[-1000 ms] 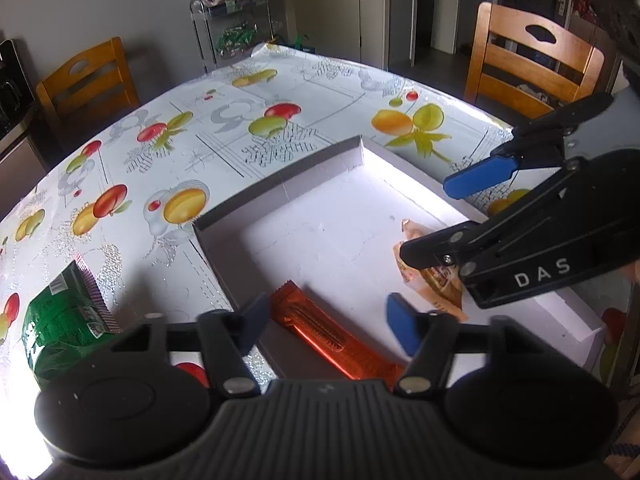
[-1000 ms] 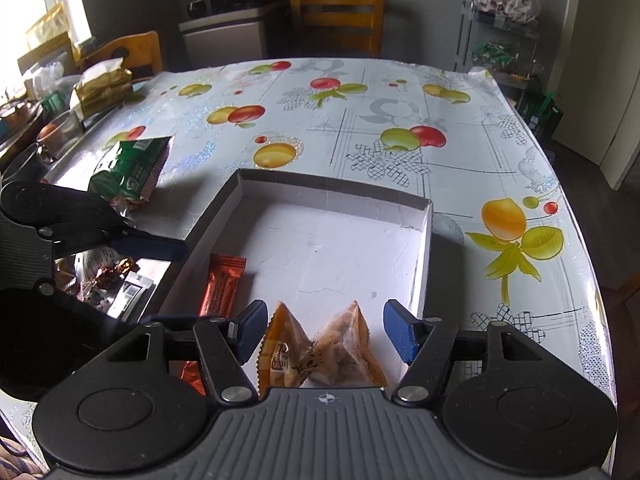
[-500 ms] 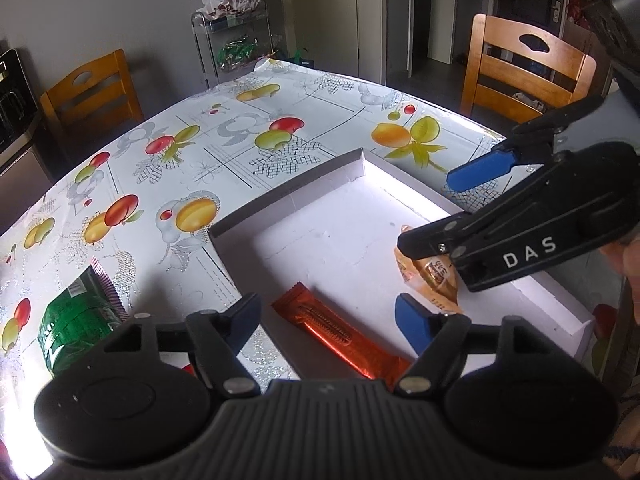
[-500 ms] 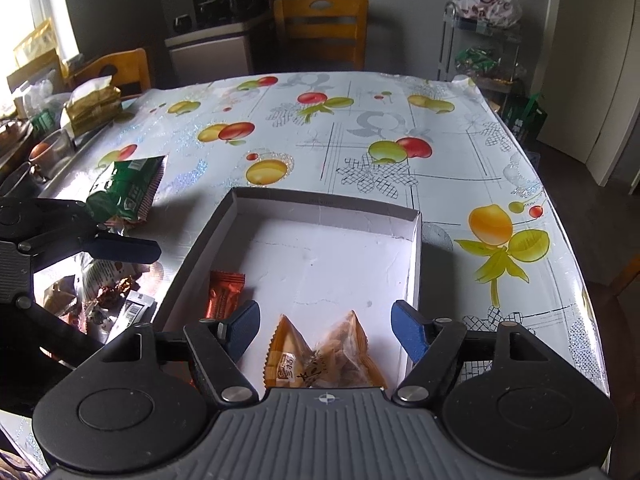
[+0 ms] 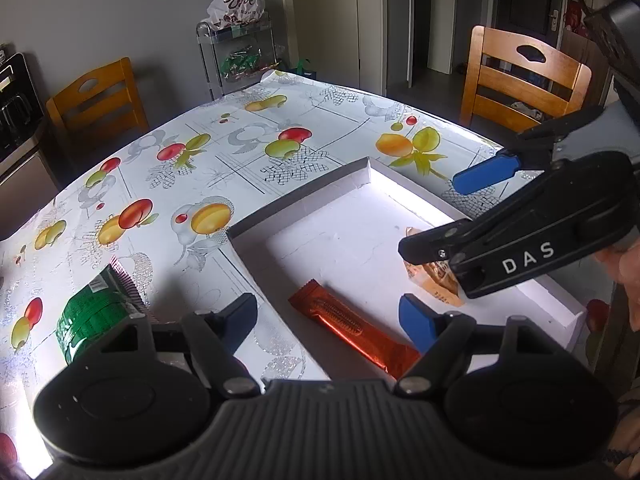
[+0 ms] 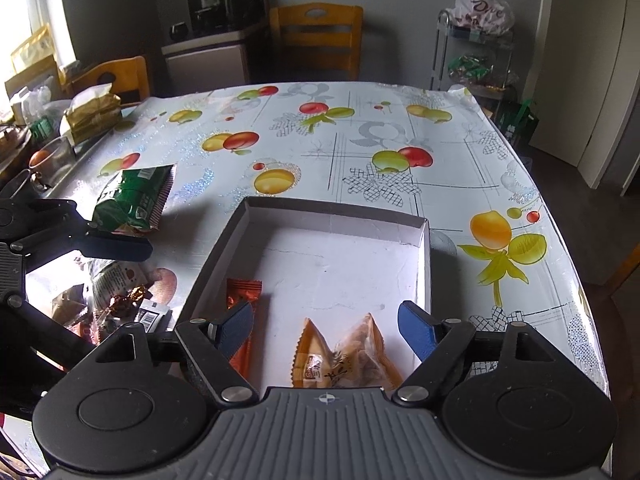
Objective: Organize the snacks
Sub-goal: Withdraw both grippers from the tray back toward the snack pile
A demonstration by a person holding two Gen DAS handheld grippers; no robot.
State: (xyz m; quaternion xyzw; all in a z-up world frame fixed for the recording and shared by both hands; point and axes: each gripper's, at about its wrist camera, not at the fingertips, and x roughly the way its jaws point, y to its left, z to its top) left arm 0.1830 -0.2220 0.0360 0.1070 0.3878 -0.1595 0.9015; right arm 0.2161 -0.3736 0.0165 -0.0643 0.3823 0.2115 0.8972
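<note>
While both my grippers' jaws are opening, gripping nothing | left gripper [image 5: 328,314] over orange foil bar [image 5: 352,330], right gripper [image 6: 326,326] over tan triangular pastry packet [image 6: 344,356], both lying at white shallow cardboard box's [image 6: 340,210] near edge | release step, I judge | next: green crinkled packet [image 6: 134,196] on tabletop beyond box's left wall.

- Left gripper [image 5: 326,316]: black ribbed housing, two round discs, silver screws, blue pads [image 5: 416,322].
- Right gripper [image 6: 326,326]: same black build, blue pads [image 6: 416,328]; white "DAS" lettering shows at the left-wrist frame's right.
</note>
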